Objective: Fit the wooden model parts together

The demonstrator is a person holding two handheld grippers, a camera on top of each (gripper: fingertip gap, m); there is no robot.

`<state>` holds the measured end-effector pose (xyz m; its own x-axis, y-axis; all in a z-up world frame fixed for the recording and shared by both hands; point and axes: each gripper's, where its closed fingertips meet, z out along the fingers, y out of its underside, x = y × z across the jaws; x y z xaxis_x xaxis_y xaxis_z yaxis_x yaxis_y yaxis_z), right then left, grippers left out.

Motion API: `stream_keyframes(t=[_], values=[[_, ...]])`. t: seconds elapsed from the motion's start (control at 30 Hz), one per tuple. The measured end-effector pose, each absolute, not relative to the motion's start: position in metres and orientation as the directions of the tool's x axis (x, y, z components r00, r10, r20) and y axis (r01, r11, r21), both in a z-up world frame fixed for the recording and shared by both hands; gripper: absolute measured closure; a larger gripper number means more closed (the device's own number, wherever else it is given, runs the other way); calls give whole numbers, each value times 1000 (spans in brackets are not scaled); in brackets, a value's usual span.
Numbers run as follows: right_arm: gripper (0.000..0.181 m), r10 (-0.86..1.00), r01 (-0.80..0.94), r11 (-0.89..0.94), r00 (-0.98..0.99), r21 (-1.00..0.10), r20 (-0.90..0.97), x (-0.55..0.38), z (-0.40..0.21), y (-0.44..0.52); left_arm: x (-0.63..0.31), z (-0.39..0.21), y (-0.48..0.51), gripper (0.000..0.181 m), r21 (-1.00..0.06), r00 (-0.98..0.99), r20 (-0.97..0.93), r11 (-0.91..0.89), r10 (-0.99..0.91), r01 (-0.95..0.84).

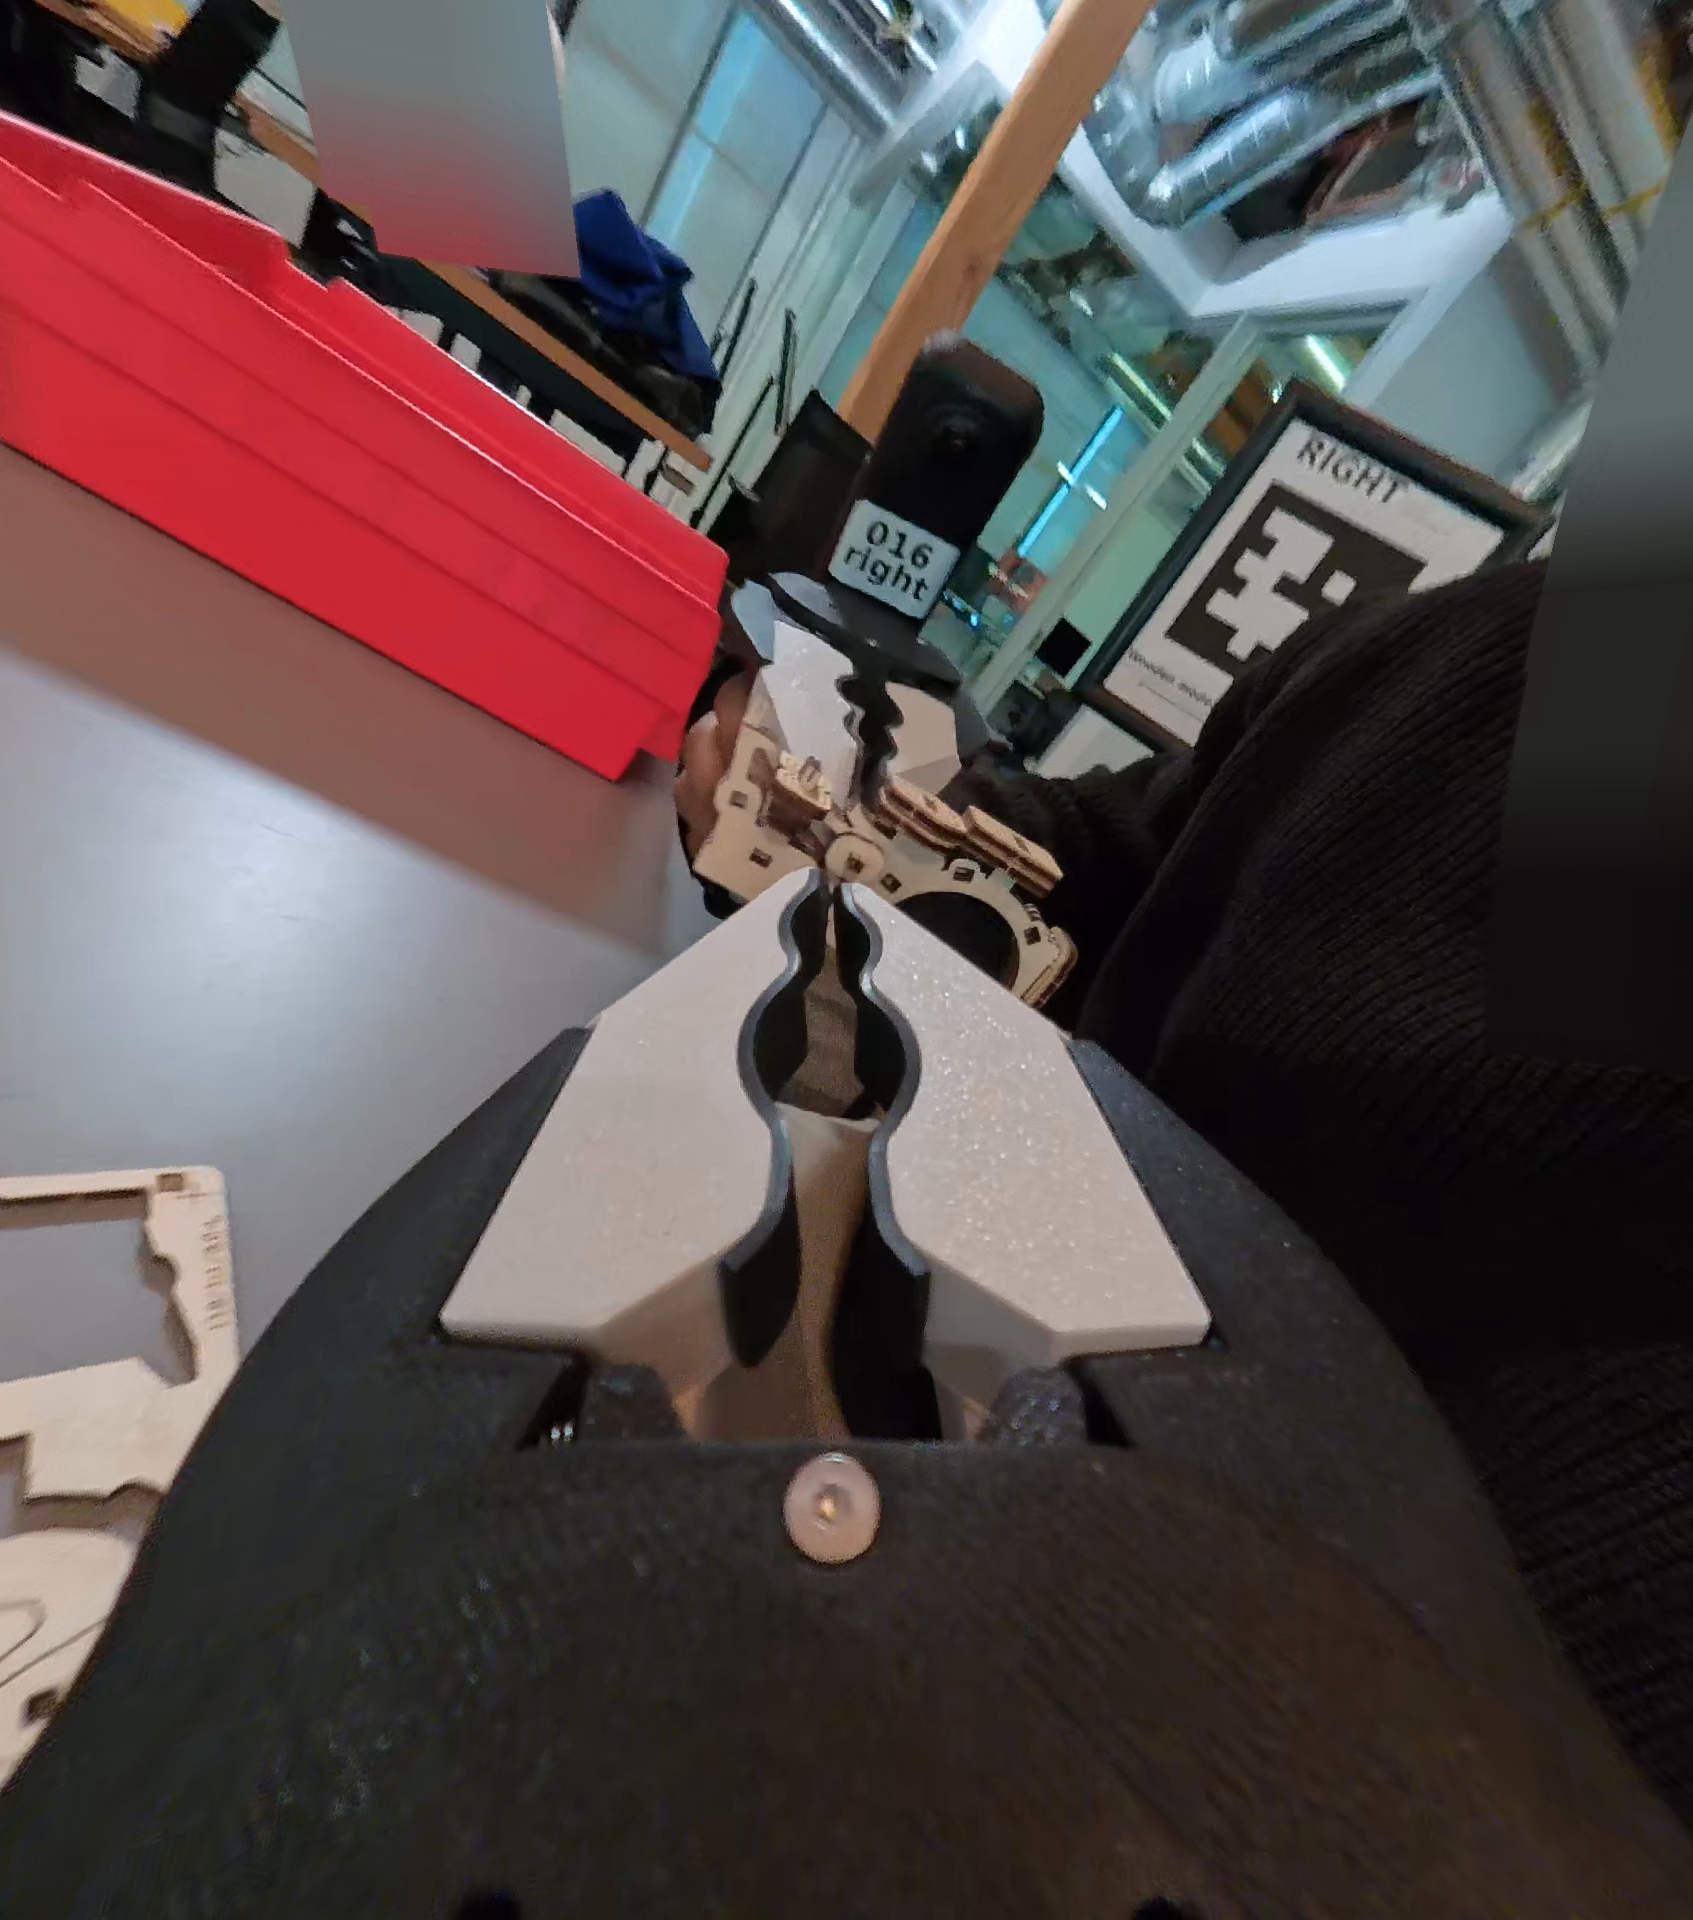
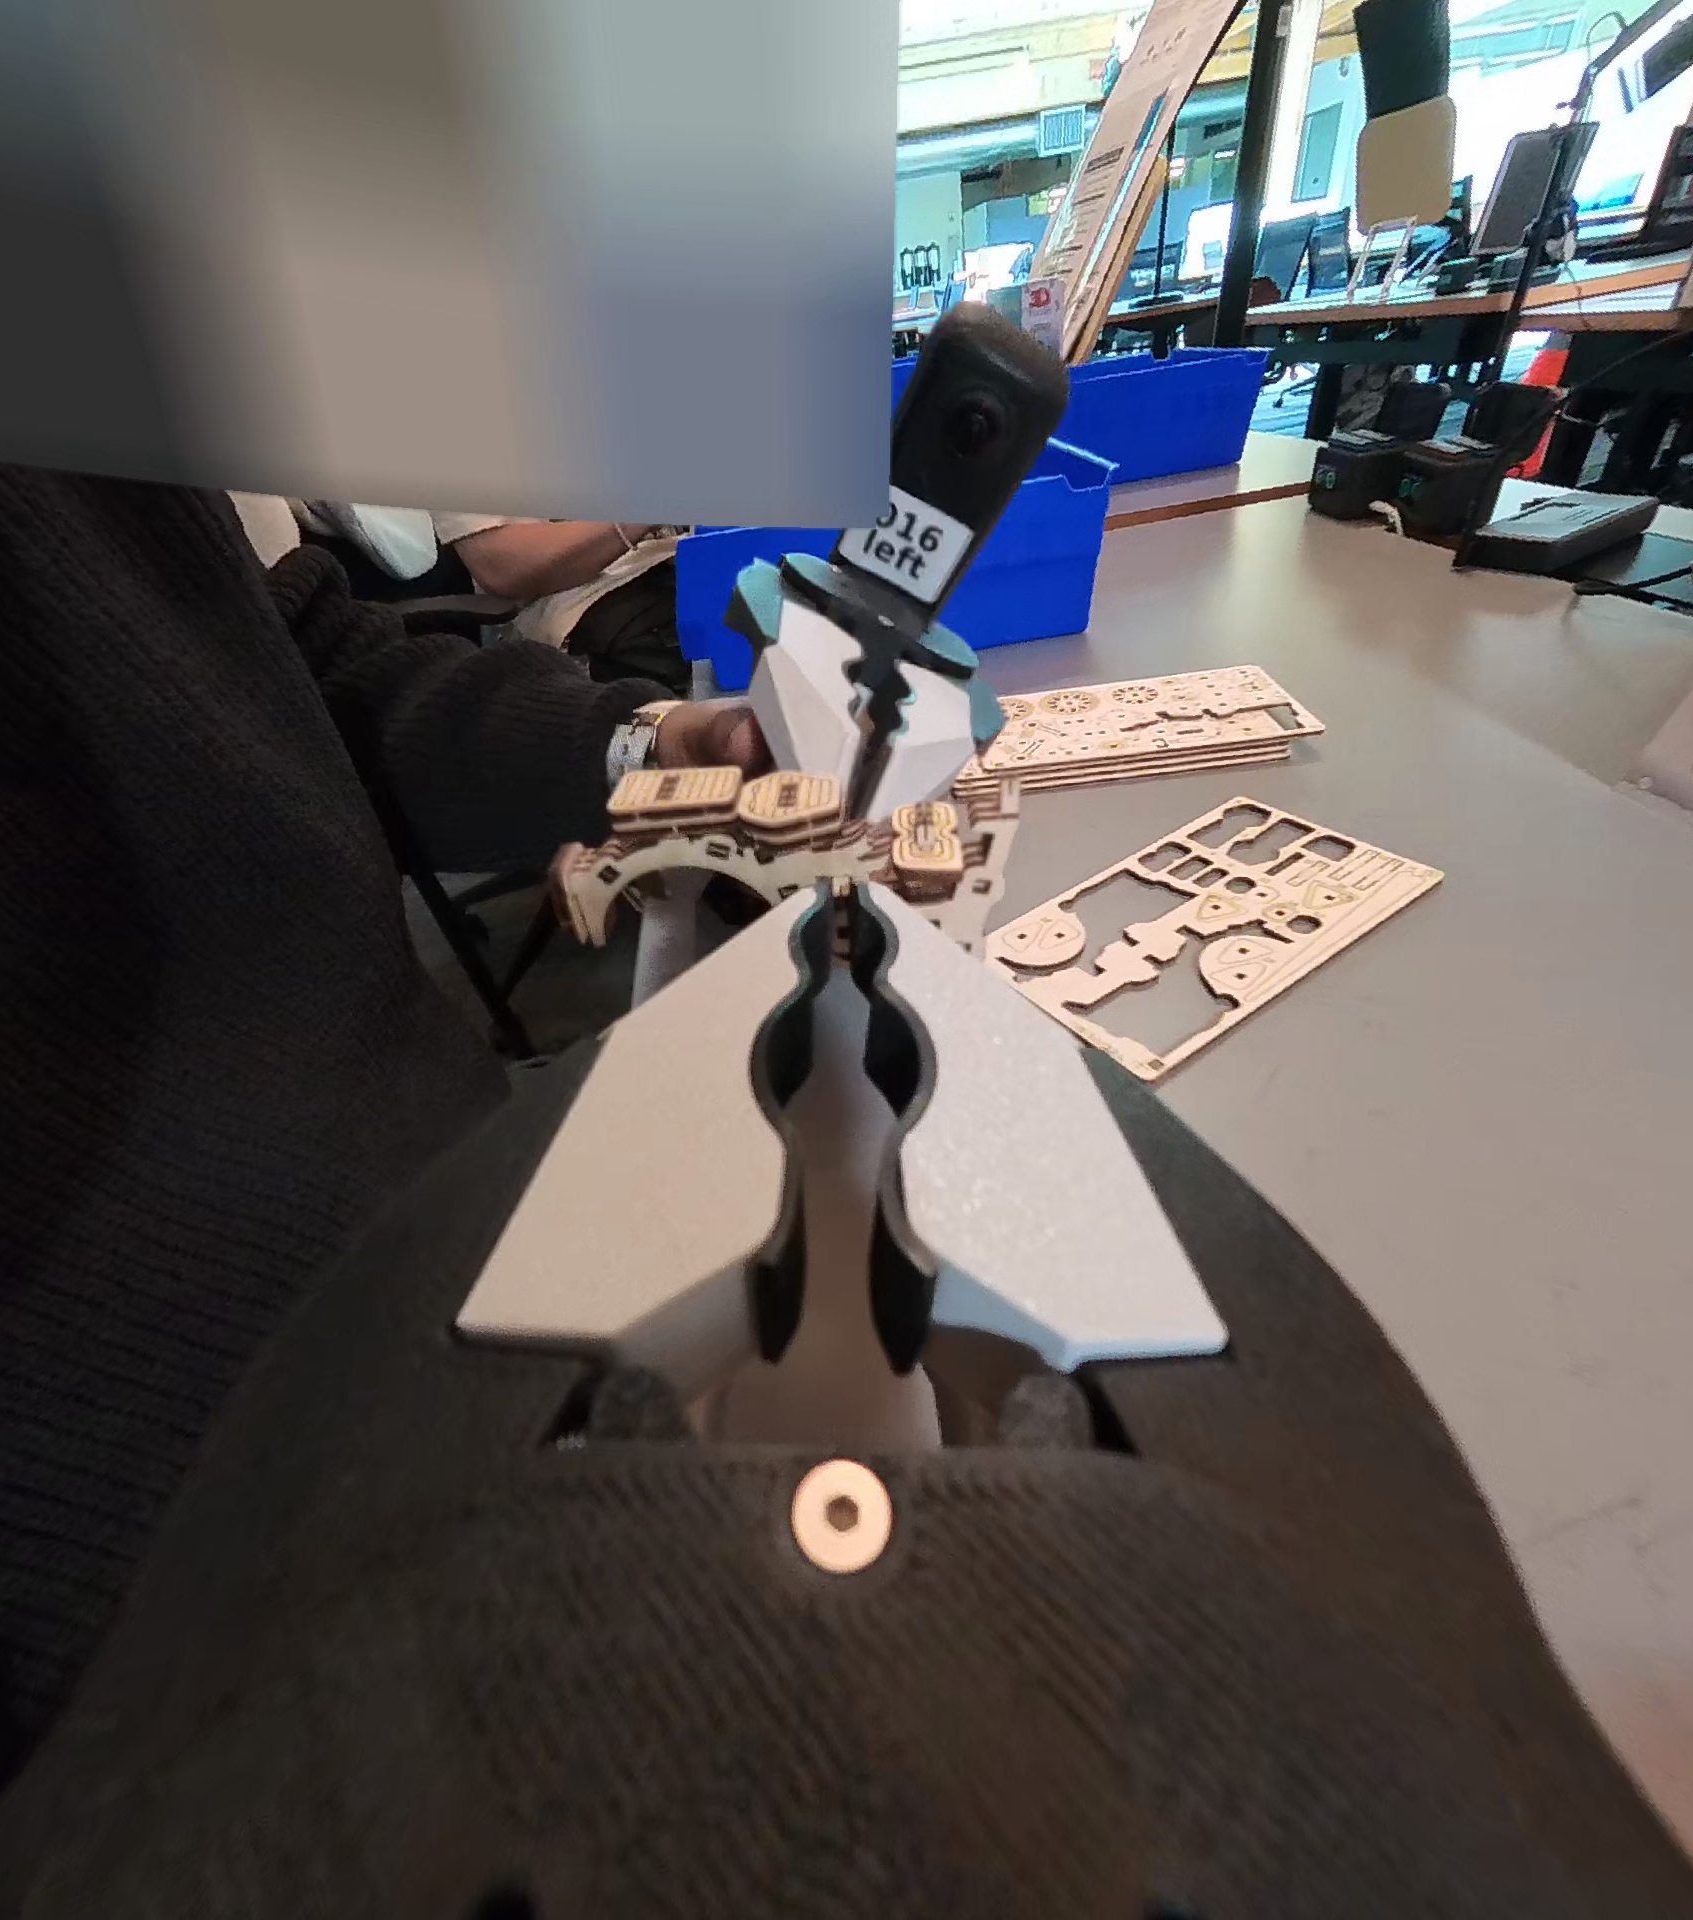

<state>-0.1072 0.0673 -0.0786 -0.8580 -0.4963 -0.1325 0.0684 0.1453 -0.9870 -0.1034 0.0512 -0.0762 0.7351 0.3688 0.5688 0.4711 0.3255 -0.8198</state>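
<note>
A partly built wooden model [image 1: 935,862] with a round cut-out and small stacked blocks hangs in the air between both grippers. In the left wrist view, my left gripper [image 1: 829,885] is shut, its tips pinching the model's near edge. The right gripper [image 1: 868,774] faces it and is shut on the model's far side. In the right wrist view, my right gripper [image 2: 837,891] is shut on the model [image 2: 717,831], and the left gripper [image 2: 868,769] grips it from the opposite side. The exact contact points are hidden by the fingertips.
A red bin [image 1: 302,447] stands on the grey table [image 1: 146,883] to the left. A punched-out wooden sheet [image 1: 42,1403] lies at lower left. In the right view, a cut sheet [image 2: 1216,925], a stack of sheets [image 2: 1154,727] and blue bins [image 2: 1039,561] lie behind. A dark sleeve [image 2: 146,935] fills the left. Less than 4 cm separates the two grippers' tips.
</note>
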Motion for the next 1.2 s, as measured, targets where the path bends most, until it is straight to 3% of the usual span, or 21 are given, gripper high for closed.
stream_keyframes(t=[0.13, 0.4, 0.6, 0.83, 1.2], values=[[179, -481, 87, 142, -865, -986, -146, -115, -77, 69, -113, -68, 11, 181, -782, 665, 615, 436, 424, 445], [179, -479, 113, 160, -860, -981, -177, -116, -82, 67, -102, -73, -99, 180, -870, 360, 465, 342, 809, 355], [179, -471, 132, 162, -861, -978, -194, -120, -84, 65, -92, -118, -140, 175, -812, 111, 420, 318, 901, 489], [179, -482, 138, 173, -852, -975, -206, -117, -87, 62, -113, -170, -117, 165, -734, 106, 241, 110, 965, 671], [179, -490, 117, 160, -852, -980, -182, -111, -83, 64, -121, -190, -114, 165, -683, 96, 180, 54, 979, 729]])
